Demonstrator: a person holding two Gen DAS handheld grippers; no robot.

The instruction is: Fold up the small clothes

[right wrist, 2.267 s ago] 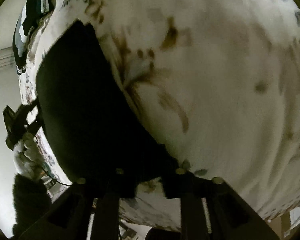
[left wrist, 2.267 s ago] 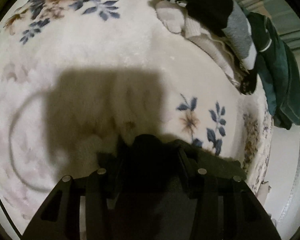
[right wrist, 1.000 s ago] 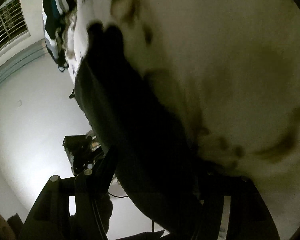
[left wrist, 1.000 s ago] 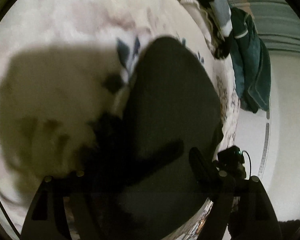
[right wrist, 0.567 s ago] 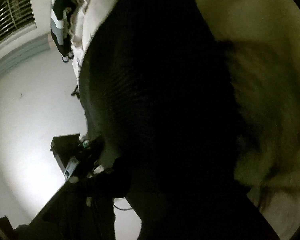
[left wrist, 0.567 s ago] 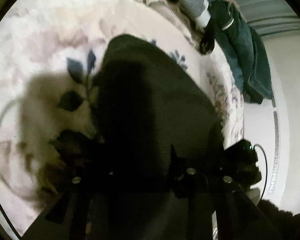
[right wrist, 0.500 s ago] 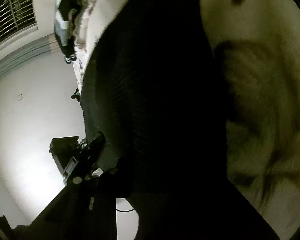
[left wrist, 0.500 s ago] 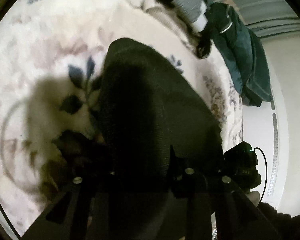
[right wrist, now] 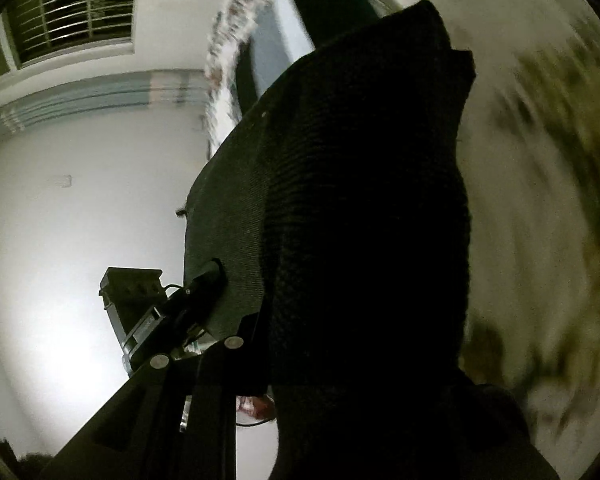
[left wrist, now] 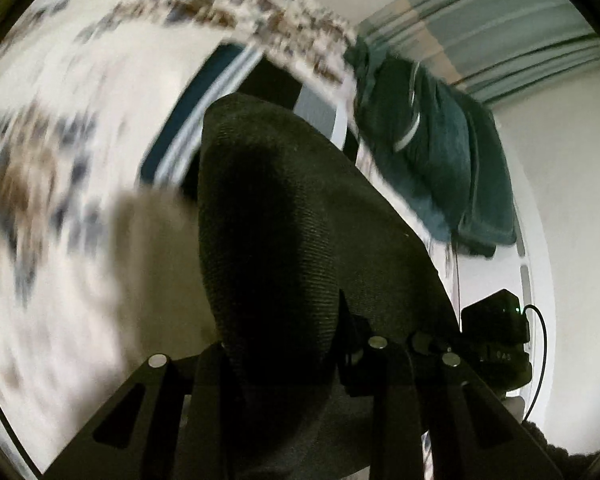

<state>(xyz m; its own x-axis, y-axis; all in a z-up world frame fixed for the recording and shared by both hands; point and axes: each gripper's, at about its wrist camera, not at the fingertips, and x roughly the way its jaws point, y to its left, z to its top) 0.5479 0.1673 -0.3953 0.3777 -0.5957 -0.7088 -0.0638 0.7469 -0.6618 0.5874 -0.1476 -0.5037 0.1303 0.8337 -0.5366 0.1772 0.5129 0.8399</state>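
Two grippers share one load: the black knit garment (left wrist: 308, 248) hangs between them, lifted clear of the floral blanket (left wrist: 60, 200). In the left wrist view the left gripper (left wrist: 284, 344) is clamped on the cloth's near edge, which fills the frame from 6 o'clock up toward 12. The right gripper's casing (left wrist: 496, 328) sits at 4 o'clock, at the same edge. In the right wrist view the right gripper (right wrist: 260, 364) is buried in dark fabric at 6 o'clock. Its jaws are closing, with the knit pinched between them. The left gripper's finger (right wrist: 204, 280) bites the hem at 8 o'clock.

The step in hand looks like carrying the held edge over to make a fold. To do it well, both hands should travel together and keep the edge taut between them, so the panel neither sags nor twists. The free end should trail flat on the blanket, and the carried edge should meet the far one squarely.

Lowering slowly would let the knit settle without bunching. A pile of other clothes (left wrist: 432, 168) lies at 1 o'clock in the left view, so the fold should land short of it.
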